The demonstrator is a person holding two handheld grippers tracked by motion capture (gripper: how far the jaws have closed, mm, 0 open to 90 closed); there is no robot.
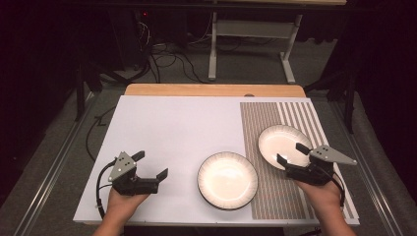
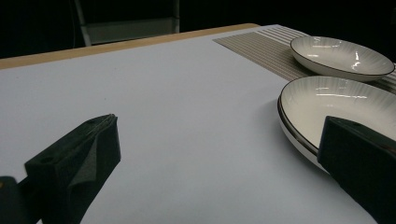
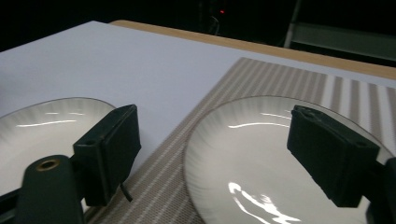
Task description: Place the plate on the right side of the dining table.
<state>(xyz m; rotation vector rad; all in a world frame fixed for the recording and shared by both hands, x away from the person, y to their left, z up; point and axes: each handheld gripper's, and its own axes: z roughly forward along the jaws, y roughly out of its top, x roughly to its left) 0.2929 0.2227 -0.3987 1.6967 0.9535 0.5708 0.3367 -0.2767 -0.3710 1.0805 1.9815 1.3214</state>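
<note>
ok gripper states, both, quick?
Left gripper: open, holding nothing, over the bare table.
Right gripper: open, holding nothing, jaws over the plate on the mat.

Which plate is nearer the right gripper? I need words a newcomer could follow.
Find the striped placemat on the table's right side. The plate on the mat lies wholly on it, by the open right gripper; the other plate sits mostly on plain white board.

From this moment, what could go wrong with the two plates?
1. The right gripper hangs open over the rim of the far plate; a shallow grip on glossy glaze may slip.
2. The near plate straddles the striped mat edge, so it might rock if the left gripper pushes it.
</note>
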